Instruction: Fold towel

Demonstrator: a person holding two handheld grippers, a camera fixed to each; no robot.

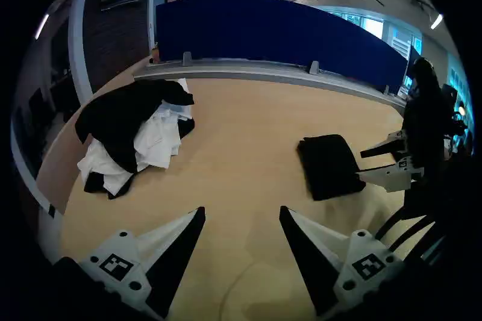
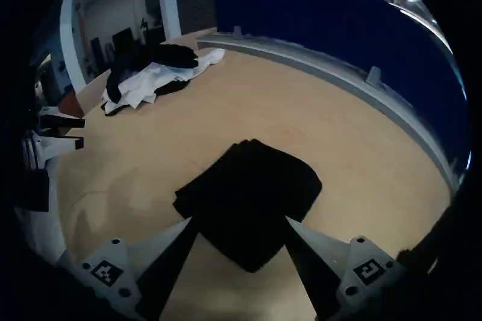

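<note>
Left gripper (image 1: pixel 241 212): jaws wide open, nothing in them, bare wooden table (image 1: pixel 253 128) between and ahead of the fingers. It sits low over the near edge and well apart from the cloth, so my read is it's parked or waiting.

Right gripper (image 2: pixel 240 220): also wide open, nothing pinched. In its own view the fingers straddle the near corner of the black towel (image 2: pixel 253 194). I can't tell whether the tips touch the fabric or hang just above it. The left gripper view shows the same thing from the side: the right gripper (image 1: pixel 359 163) is at the towel's (image 1: pixel 328 164) edge, fingers spread.

The towel lies flat on the table as a compact, layered, roughly square bundle. It looks folded at least once. It's probably at the last fold or done, with the jaws placed either for an edge grab or a release.

The left gripper (image 2: pixel 83 131) shows off to the side in the right gripper view, clear of the work.

A pile of black and white cloths (image 1: pixel 135 131) sits at the far corner, well away, likely the queue. A blue partition (image 1: pixel 277 32) runs along the back edge.
</note>
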